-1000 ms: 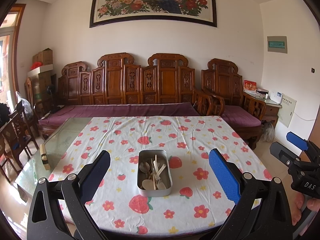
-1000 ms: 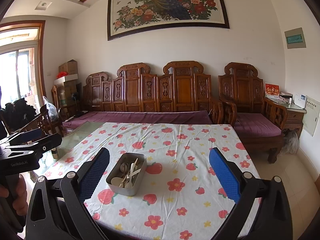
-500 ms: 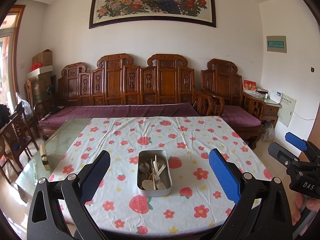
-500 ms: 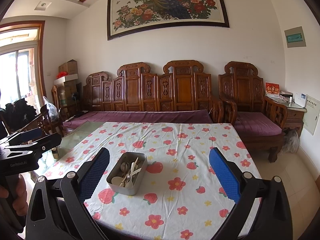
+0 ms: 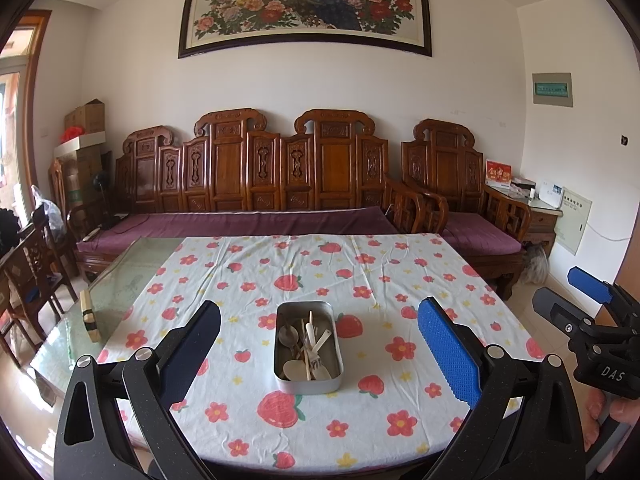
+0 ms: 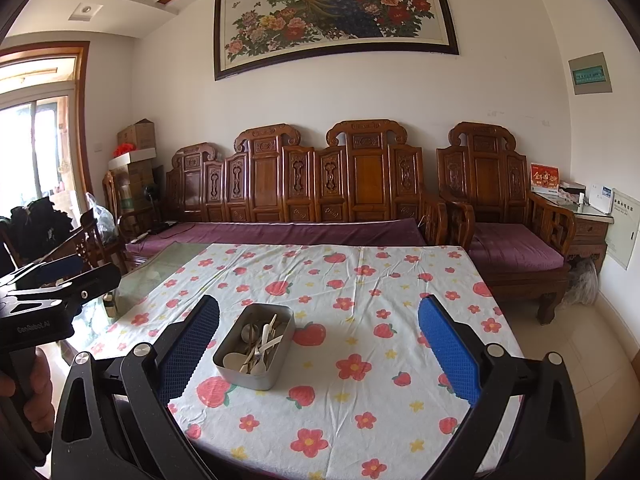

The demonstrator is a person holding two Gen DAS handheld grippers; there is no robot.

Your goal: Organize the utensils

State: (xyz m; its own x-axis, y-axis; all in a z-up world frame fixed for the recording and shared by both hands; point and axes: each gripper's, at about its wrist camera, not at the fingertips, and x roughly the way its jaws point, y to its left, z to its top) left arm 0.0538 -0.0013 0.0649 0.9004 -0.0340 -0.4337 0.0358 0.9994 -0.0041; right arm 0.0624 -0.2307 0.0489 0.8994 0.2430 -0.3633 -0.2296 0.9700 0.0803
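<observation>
A rectangular metal tin (image 5: 307, 384) (image 6: 240, 374) sits on the flowered tablecloth (image 5: 360, 280) near the table's front. It holds several utensils (image 5: 306, 346) (image 6: 258, 344): metal spoons and pale wooden spoons and forks, lying mixed. My left gripper (image 5: 318, 354) is open and empty, held above the front edge, in line with the tin. My right gripper (image 6: 318, 354) is open and empty, to the right of the tin. Each gripper shows at the other view's edge: the right one (image 5: 588, 312), the left one (image 6: 60, 280).
A bare glass tabletop strip (image 5: 120, 280) lies left of the cloth, with a small pale block (image 5: 89, 316) on it. A carved wooden bench (image 5: 256, 184) and armchair (image 5: 460, 200) stand behind the table. Wooden chairs (image 5: 28, 272) stand at left.
</observation>
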